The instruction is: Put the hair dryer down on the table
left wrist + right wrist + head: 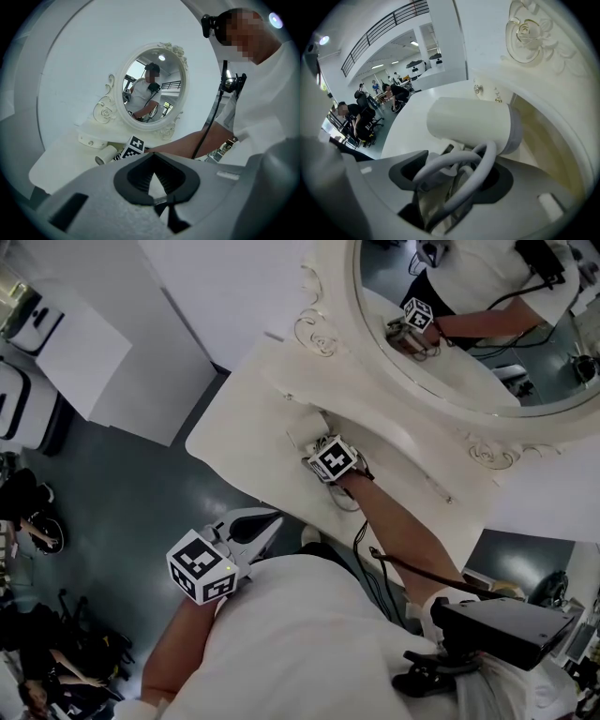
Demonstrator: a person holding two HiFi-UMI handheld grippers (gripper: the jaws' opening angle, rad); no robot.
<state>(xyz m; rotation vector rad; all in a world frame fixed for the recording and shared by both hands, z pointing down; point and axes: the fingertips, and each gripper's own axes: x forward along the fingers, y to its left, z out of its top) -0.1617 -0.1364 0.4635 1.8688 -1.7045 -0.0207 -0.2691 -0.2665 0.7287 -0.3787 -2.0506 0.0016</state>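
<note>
Two grippers: right gripper is opened around the white hair dryer laid on the dressing table; left gripper is closed on nothing

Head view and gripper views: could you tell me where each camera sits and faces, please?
Head view: on the person's head, steeply down at table and mirror; shows left gripper, right gripper, right forearm, torso.
Left gripper view: on left gripper, across its shut jaws toward table and mirror; shows person's torso, right forearm.
Right gripper view: on right gripper, down at hair dryer on table; handle, cord between parted jaws.
Shared: head and left gripper views both show the right gripper.
</note>
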